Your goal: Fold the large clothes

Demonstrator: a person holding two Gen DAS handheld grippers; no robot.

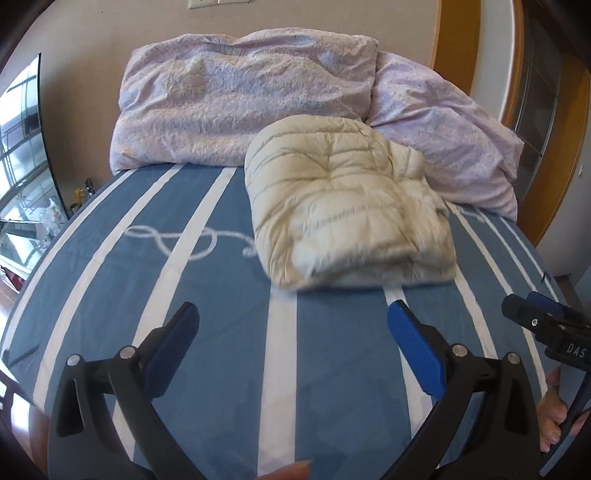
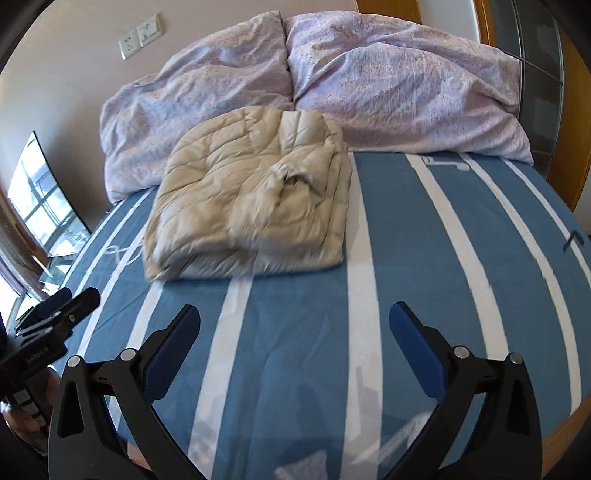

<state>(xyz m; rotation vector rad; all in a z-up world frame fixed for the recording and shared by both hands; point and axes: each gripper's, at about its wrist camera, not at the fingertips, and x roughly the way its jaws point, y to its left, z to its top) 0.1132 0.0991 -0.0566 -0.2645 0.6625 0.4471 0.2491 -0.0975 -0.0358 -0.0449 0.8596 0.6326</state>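
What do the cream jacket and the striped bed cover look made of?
Cream jacket: looks like a quilted, padded synthetic shell, judging by its stitched puffy channels and slight sheen; the filling is not visible.
Striped bed cover: looks like matte woven cotton or similar, flat with fine creases and no shine.

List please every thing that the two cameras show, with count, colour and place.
puffer jacket: one, cream, folded in a bundle on the bed, in front of the duvet.
duvet: one, pale lilac, bunched at the head of the bed.
bed sheet: one, blue with white stripes, covering the bed.
wall sockets: two plates, whitish, on the beige wall.
screen: one, dark, shiny, left of the bed.
door frame: one, orange wood, right side.
left gripper: one, black with blue pads, jaws open, empty, above the sheet.
right gripper: one, same colours, jaws open, empty.
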